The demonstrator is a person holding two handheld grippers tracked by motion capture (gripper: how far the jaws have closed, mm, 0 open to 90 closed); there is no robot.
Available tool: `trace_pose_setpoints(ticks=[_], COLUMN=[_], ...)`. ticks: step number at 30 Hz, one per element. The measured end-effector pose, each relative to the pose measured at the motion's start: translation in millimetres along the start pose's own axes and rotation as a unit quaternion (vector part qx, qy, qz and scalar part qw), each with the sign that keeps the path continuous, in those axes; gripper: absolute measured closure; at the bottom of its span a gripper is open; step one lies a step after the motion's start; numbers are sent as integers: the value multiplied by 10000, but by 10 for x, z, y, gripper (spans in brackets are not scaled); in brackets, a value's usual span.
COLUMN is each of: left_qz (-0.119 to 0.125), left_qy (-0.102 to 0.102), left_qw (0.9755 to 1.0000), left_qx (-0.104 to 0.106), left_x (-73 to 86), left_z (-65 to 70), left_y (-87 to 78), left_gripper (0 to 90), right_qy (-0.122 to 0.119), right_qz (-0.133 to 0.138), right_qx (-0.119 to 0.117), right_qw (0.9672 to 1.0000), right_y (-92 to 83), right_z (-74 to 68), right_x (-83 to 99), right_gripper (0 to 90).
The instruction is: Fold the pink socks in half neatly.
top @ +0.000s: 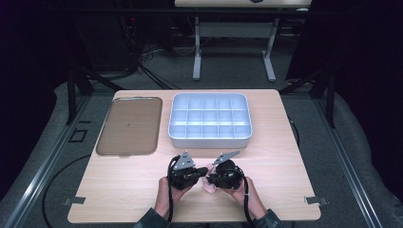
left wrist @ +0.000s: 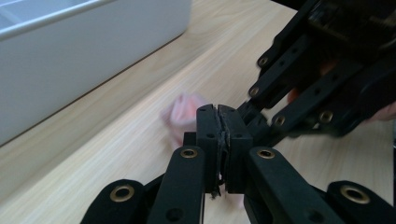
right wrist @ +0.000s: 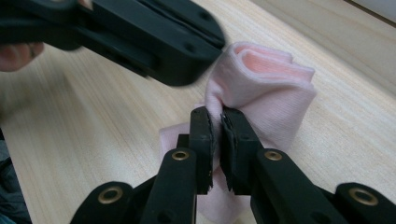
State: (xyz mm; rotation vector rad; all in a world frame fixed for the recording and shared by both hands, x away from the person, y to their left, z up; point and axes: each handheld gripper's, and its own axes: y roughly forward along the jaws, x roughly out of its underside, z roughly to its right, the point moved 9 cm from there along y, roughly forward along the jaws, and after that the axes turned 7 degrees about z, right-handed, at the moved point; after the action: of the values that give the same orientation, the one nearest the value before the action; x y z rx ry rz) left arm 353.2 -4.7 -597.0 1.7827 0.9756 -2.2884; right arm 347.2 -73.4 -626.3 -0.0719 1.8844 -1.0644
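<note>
- Pink sock (right wrist: 261, 88), folded into a soft bundle, low over the pale wooden table (top: 285, 142), on the near side of the white compartment tray (top: 209, 119) and well apart from it.
- Right gripper (right wrist: 217, 122) clamped on the sock: both black jaws pressed tight on a fold of the pink knit, cloth bulging above and below the pads.
- Left gripper (left wrist: 217, 114) closed as well, jaws pressed together with a thin edge of the pink fabric pinched between them; more of the sock blurred just beyond the tips in the left gripper view.
- In the high view, left gripper (top: 183, 172) and right gripper (top: 225, 175) tip to tip in front of the tray, a scrap of the pink sock (top: 209, 186) peeking out beneath them.
- Each gripper held in a hand coming from the near table edge, dark sleeves at the wrists.
- Grey three-cornered plates on top of both grippers, tilted toward the tray.
- Brown flat lid (top: 129, 126) lying just left of the tray, not touching it.
- Tray compartments in rows, seen from above, pale inside.
</note>
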Motion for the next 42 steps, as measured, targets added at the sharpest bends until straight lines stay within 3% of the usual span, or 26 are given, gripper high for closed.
trace_pose_setpoints(ticks=[5, 9, 13, 21, 25, 28, 30, 34, 37, 40, 42], left_qz=[-277, -450, -505, -477, -167, 27, -115, -411, -451, -522, -525], left_qy=[-3, 94, 39, 6, -158, -300, -203, -137, -173, -35, 5], left_qw=[9996, 9988, 9982, 9981, 9994, 9995, 9996, 9990, 9988, 9986, 9986], left_qx=[18, -170, -312, -396, -248, 44, 177, 86, 101, 39, 21], left_x=[27, 86, 136, 175, 62, -38, -36, 62, 89, 103, 105], left_z=[-81, -140, -192, -233, -221, -175, -144, -167, -168, -160, -158], left_y=[209, 272, 288, 283, 219, 221, 279, 376, 402, 424, 432], left_gripper=[875, 890, 896, 897, 889, 892, 891, 894, 897, 898, 899], right_qy=[-79, -81, -182, -347, -300, -257, -263, -273, -280, -316, -396], right_qz=[7, 3, 53, 53, 67, 83, 74, 128, 142, 182, 165], right_qx=[76, 110, 185, 310, 276, 244, 242, 251, 264, 250, 281], right_qw=[9999, 9999, 9996, 9989, 9991, 9993, 9993, 9992, 9992, 9990, 9987], right_y=[4, -3, 0, 3, 6, 5, 5, 9, -1, -21, -49], right_z=[-4, -11, -35, -62, -56, -51, -53, -48, -53, -82, -118], right_x=[3, 14, 16, 28, 30, 34, 34, 34, 42, 47, 62], right_gripper=[829, 826, 798, 797, 801, 804, 804, 804, 794, 704, 697])
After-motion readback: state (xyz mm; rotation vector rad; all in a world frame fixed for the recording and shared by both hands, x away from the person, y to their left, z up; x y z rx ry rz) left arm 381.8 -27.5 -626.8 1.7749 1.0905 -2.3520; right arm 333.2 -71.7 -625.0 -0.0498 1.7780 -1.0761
